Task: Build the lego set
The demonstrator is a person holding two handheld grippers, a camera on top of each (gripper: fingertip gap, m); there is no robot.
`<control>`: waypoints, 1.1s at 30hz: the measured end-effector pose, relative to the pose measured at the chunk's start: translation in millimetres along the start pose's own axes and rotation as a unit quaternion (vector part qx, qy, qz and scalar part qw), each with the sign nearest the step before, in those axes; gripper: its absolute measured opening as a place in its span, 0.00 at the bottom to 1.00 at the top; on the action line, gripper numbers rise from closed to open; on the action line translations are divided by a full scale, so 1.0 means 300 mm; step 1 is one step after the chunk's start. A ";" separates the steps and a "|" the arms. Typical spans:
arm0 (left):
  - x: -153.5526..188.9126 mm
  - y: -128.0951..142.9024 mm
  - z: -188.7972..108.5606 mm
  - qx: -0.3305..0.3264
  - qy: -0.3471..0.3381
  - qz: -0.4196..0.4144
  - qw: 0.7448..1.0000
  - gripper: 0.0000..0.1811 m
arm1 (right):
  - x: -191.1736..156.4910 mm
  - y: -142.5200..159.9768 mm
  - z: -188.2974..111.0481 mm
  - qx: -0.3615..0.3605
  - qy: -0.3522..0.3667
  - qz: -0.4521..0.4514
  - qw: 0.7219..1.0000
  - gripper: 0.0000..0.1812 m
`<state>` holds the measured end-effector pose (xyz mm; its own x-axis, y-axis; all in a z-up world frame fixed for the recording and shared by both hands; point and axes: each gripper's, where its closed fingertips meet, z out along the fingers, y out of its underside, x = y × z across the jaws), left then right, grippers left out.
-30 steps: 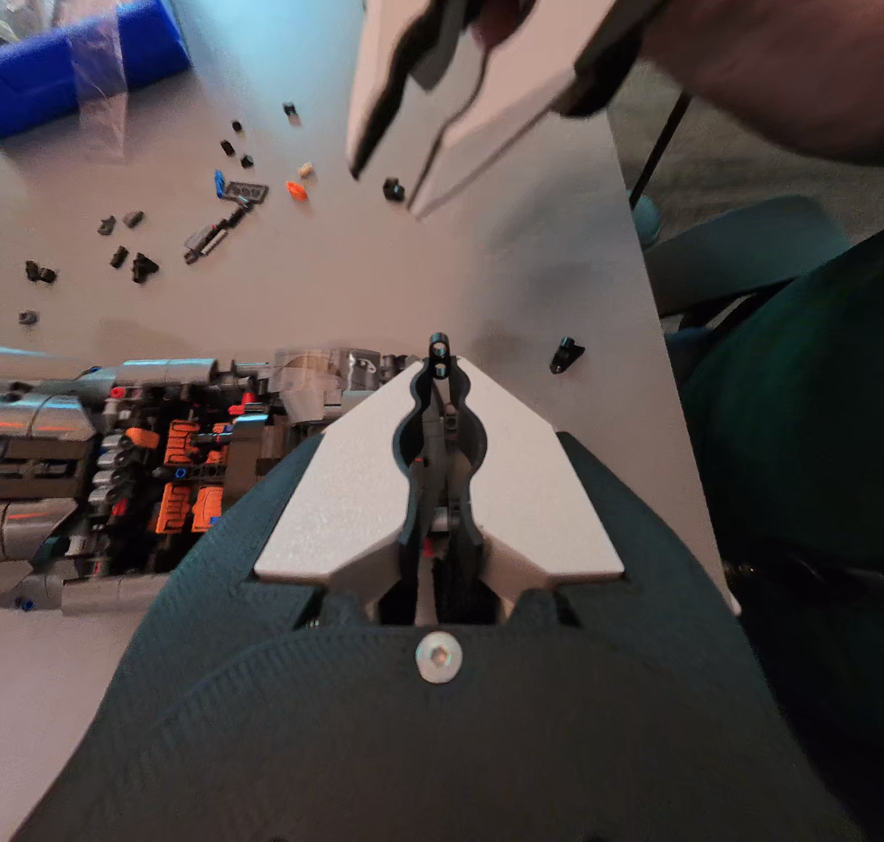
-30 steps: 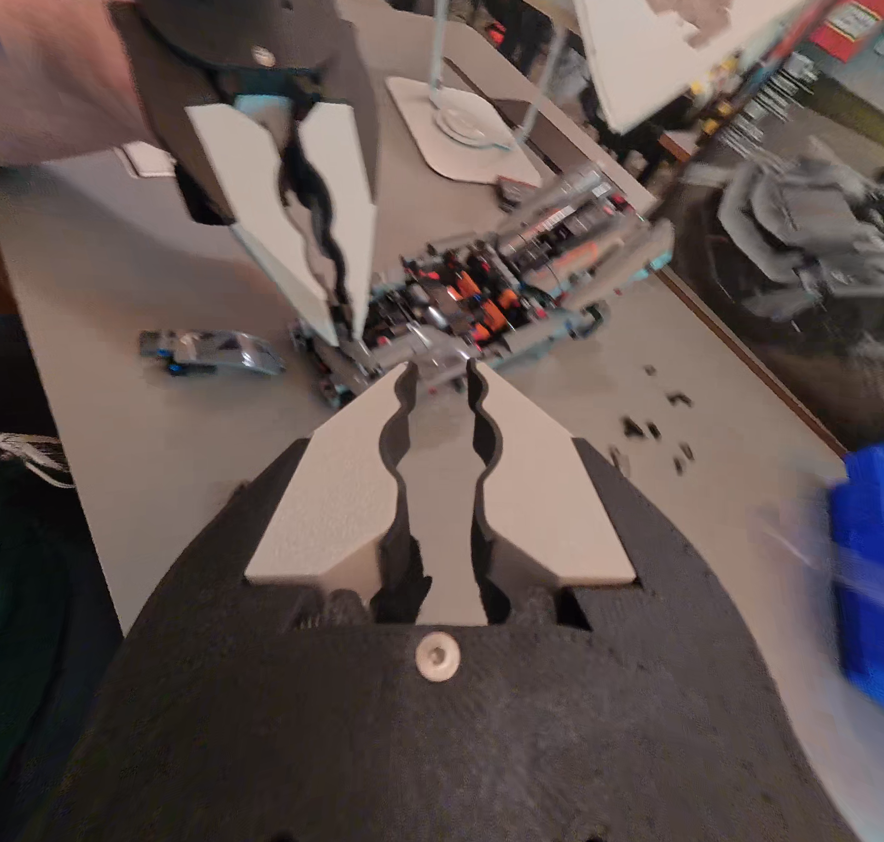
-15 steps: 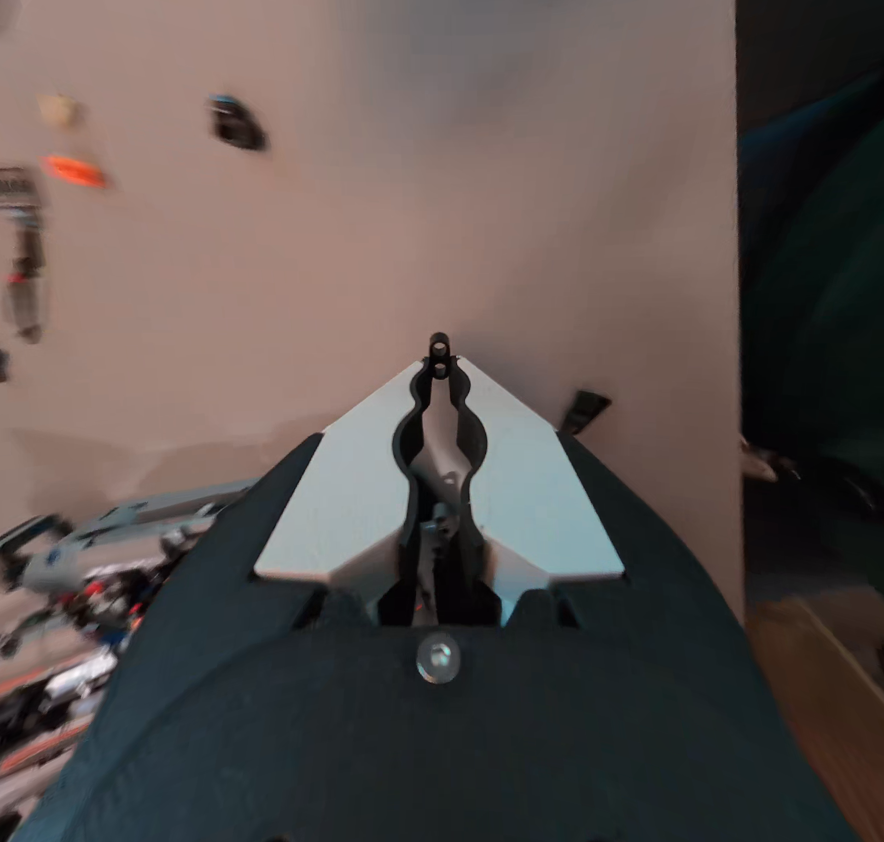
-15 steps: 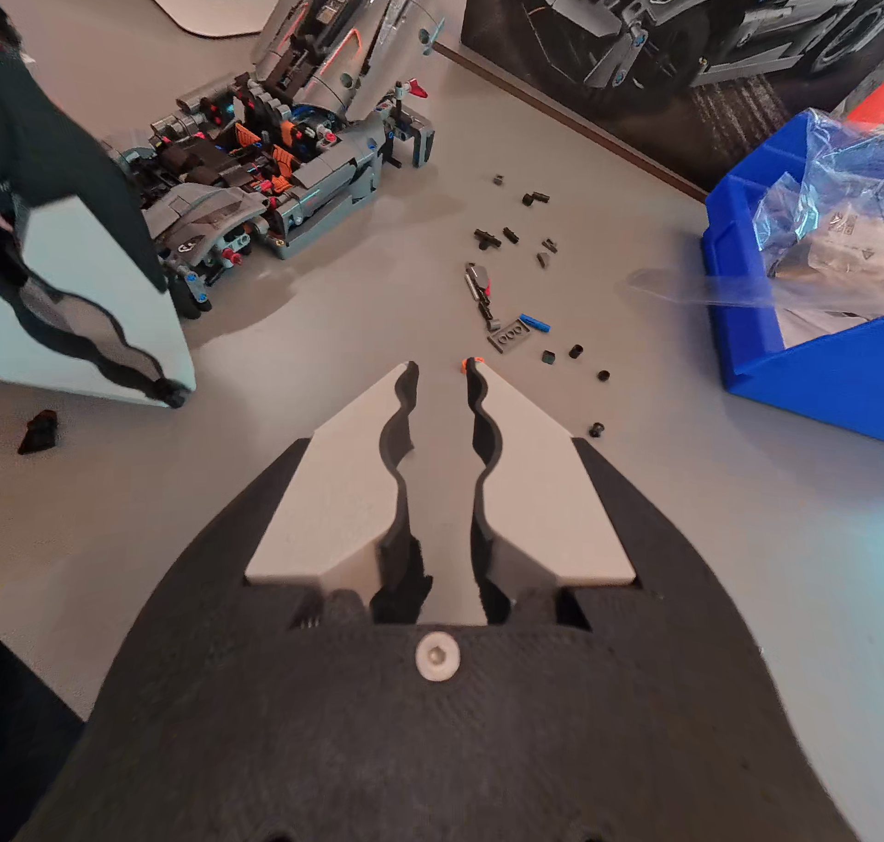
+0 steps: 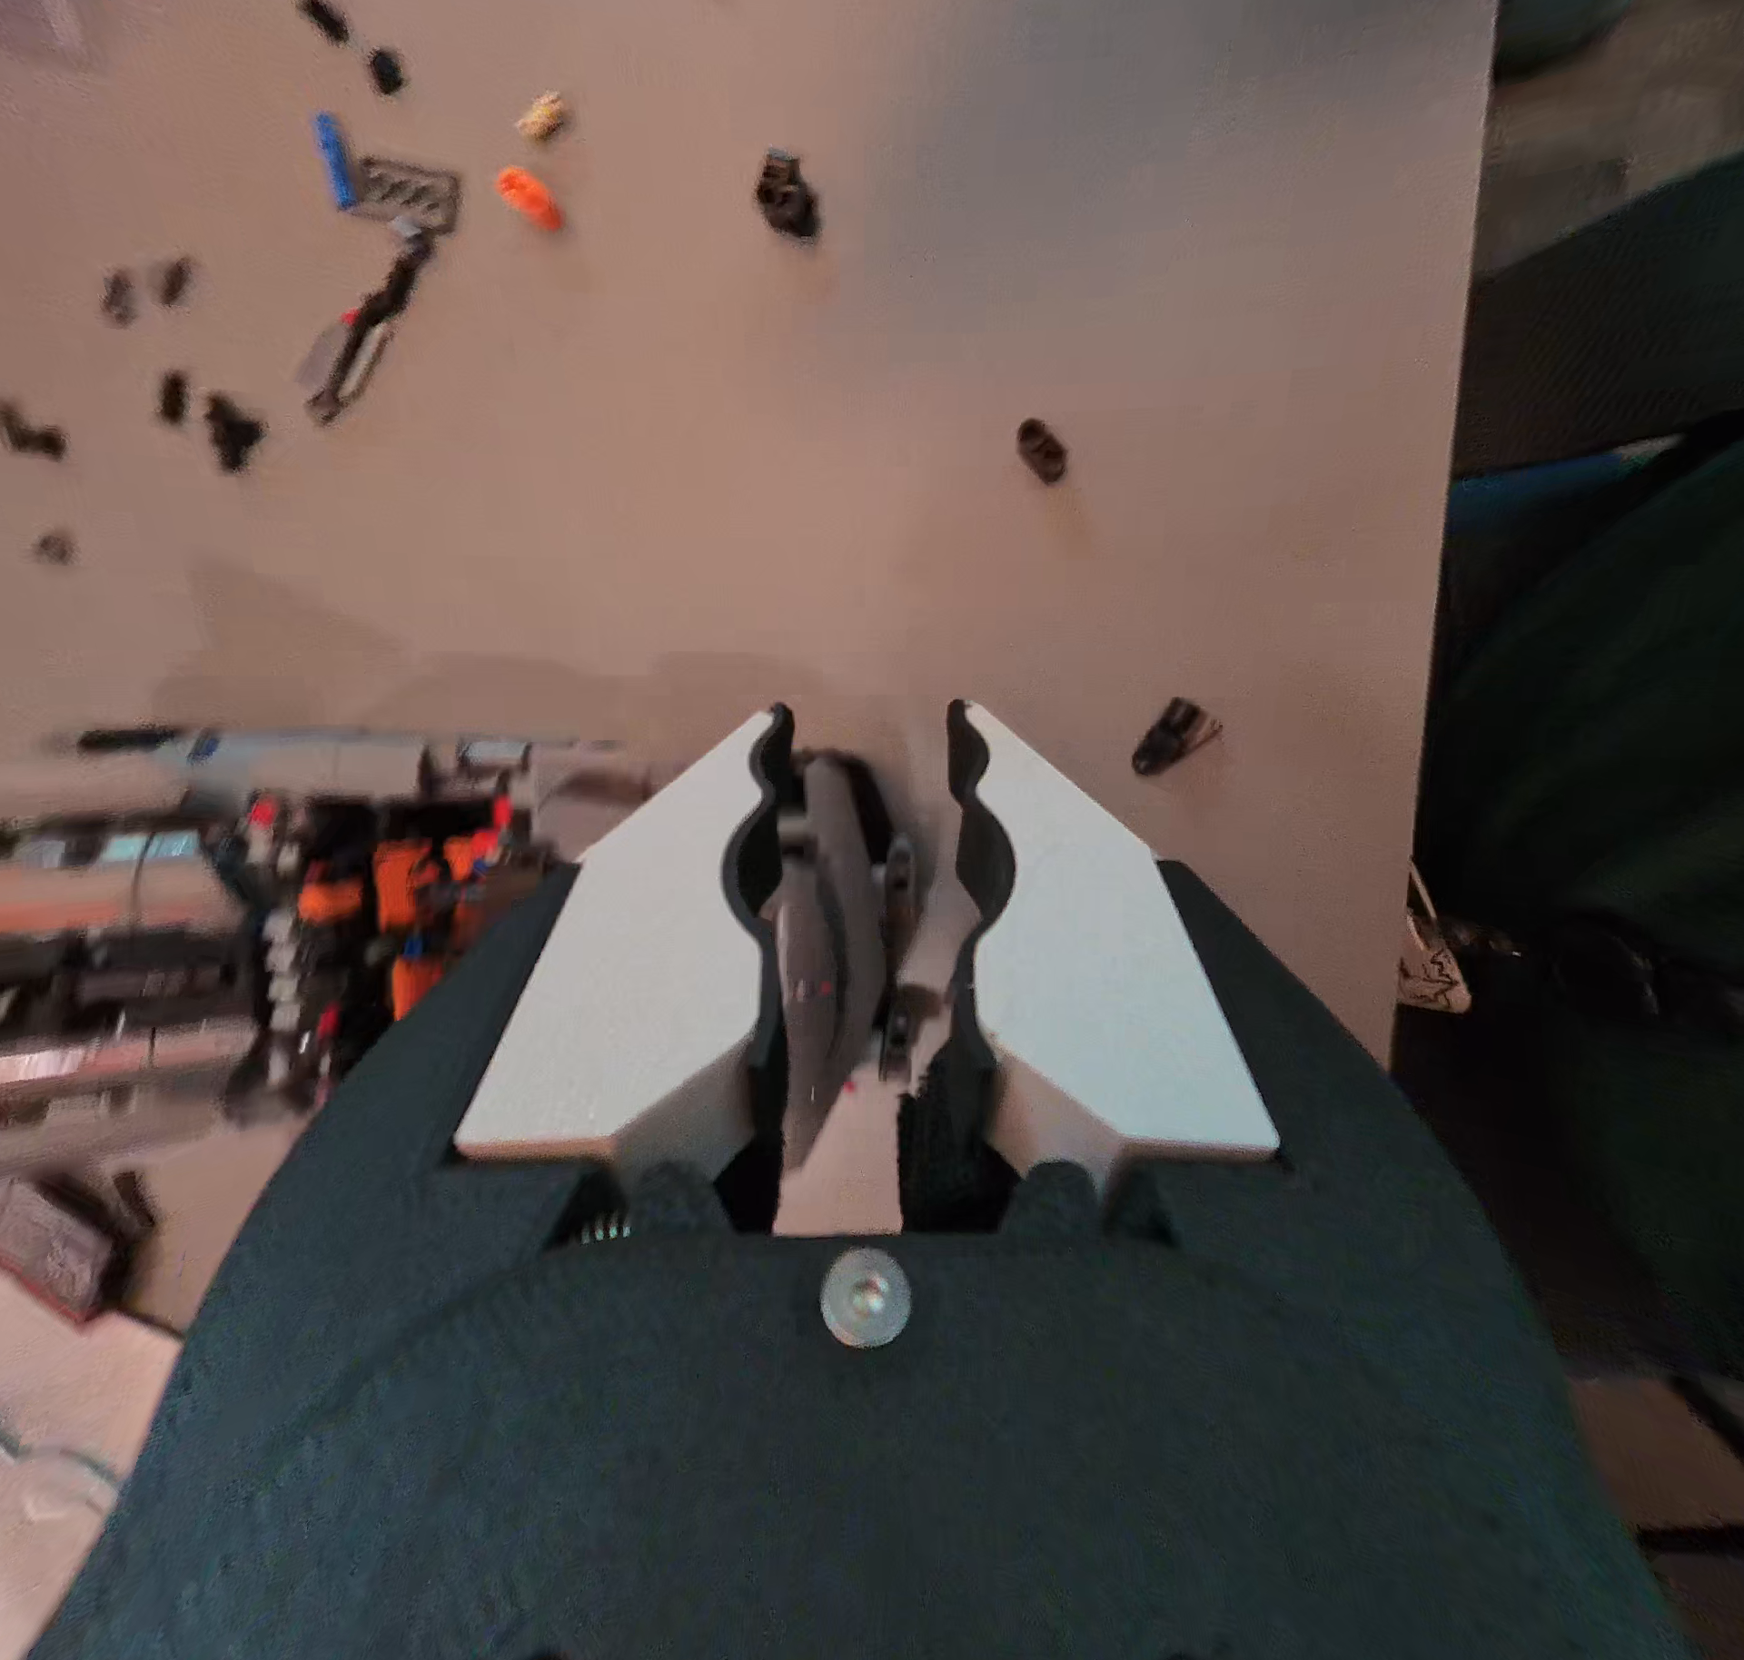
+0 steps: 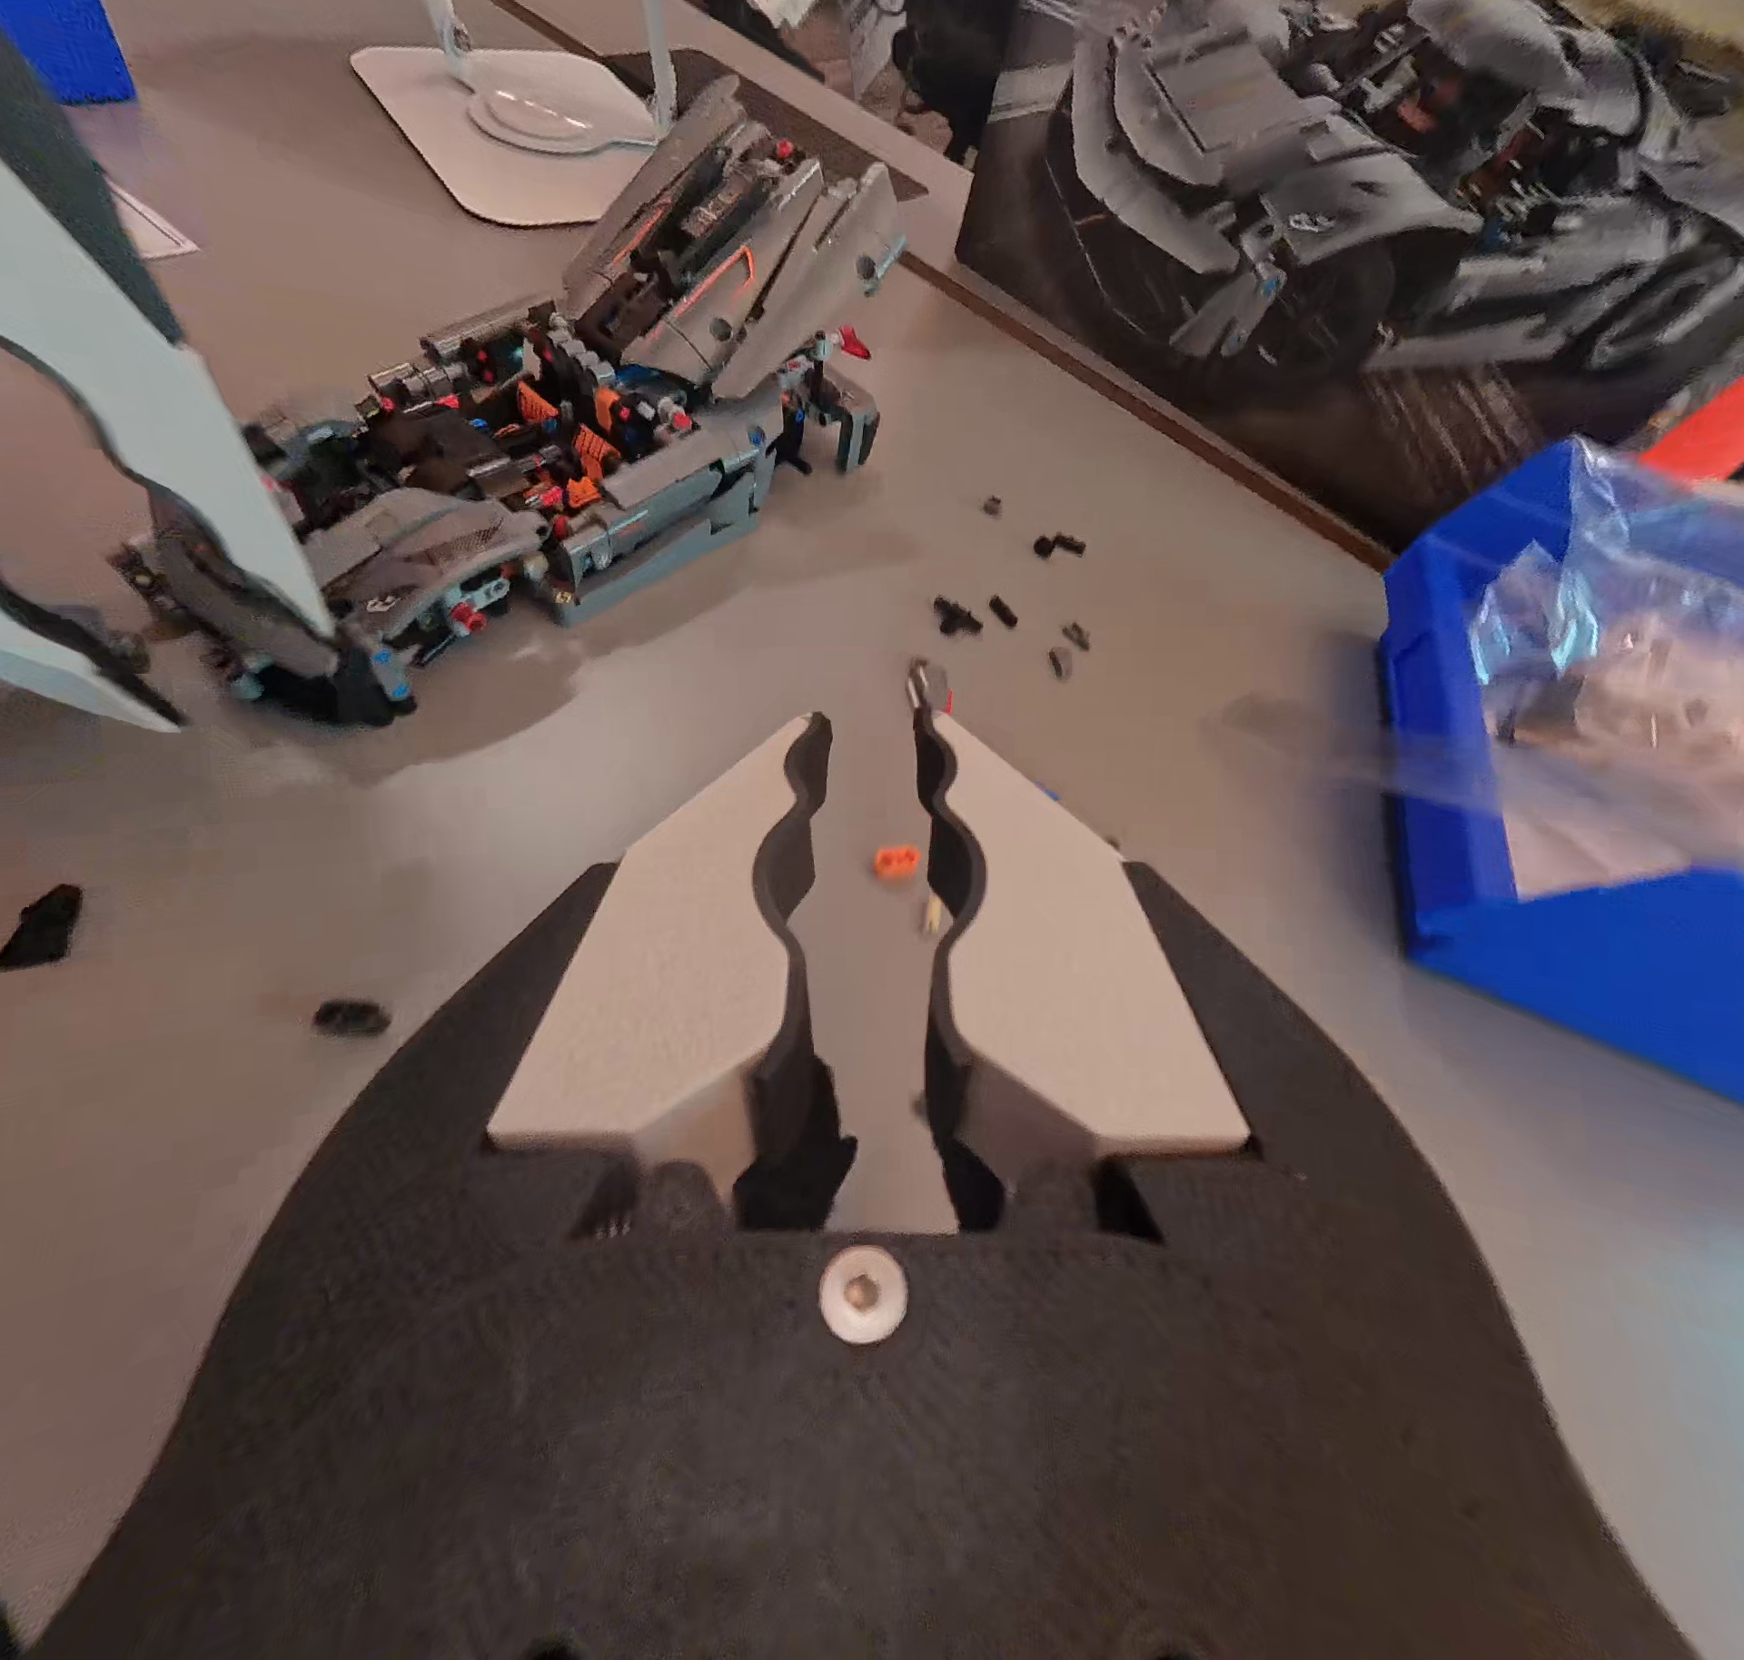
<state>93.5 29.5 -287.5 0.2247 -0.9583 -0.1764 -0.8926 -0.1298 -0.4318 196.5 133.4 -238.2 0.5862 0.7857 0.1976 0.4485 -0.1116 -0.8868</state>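
My left gripper (image 5: 868, 716) is open. A slim grey Lego sub-assembly (image 5: 830, 888) lies between its fingers, close to the left finger, at the near end of the half-built grey, black and orange Lego car (image 5: 311, 907). The car (image 6: 604, 445) also shows in the right wrist view, with the left gripper (image 6: 142, 445) at its near end. My right gripper (image 6: 870, 726) is open and empty above the table. A small orange piece (image 6: 897, 860) lies on the table below, between its fingers.
Loose pieces lie scattered: an orange one (image 5: 528, 195), black ones (image 5: 785, 190) (image 5: 1041, 449) (image 5: 1170, 735) and more (image 6: 981, 615). A blue bin (image 6: 1510, 935) with plastic bags stands at the right, the set's box (image 6: 1368, 181) at the back. A white lamp base (image 6: 510, 124) is far left. The table edge (image 5: 1453, 577) runs at the right. My right fingertips sit around 15 cm from my left ones.
My left gripper was shut on the grey sub-assembly and has opened around it. My right gripper has swung from the car toward the loose pieces and stayed open.
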 end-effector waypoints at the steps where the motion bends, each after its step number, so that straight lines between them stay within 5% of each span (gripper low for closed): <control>1: -0.015 0.020 -0.038 0.016 -0.016 -0.019 1.000 0.17 | 0.008 -0.020 0.036 -0.009 -0.009 -0.012 1.000 0.10; 8: -0.041 0.198 -0.234 0.115 -0.064 -0.148 0.980 0.13 | 0.131 0.013 0.367 -0.128 -0.113 -0.027 0.985 0.08; 15: -0.031 0.323 -0.266 0.145 -0.069 -0.205 0.965 0.12 | 0.204 0.126 0.560 -0.200 -0.149 -0.068 0.966 0.08; 27: -0.002 0.383 -0.223 0.167 -0.044 -0.253 0.952 0.14 | 0.194 0.151 0.600 -0.214 -0.193 -0.047 0.956 0.02; 33: 0.107 0.322 -0.201 0.213 0.017 -0.281 0.935 0.26 | 0.128 0.055 0.511 -0.169 -0.180 -0.061 0.967 0.01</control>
<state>-9.1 -29.2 -281.5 0.5933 -0.7772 0.2097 -0.3977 -0.5095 -0.7631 123.0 254.9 -309.1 0.2694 0.9598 0.0788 0.7301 -0.1502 -0.6667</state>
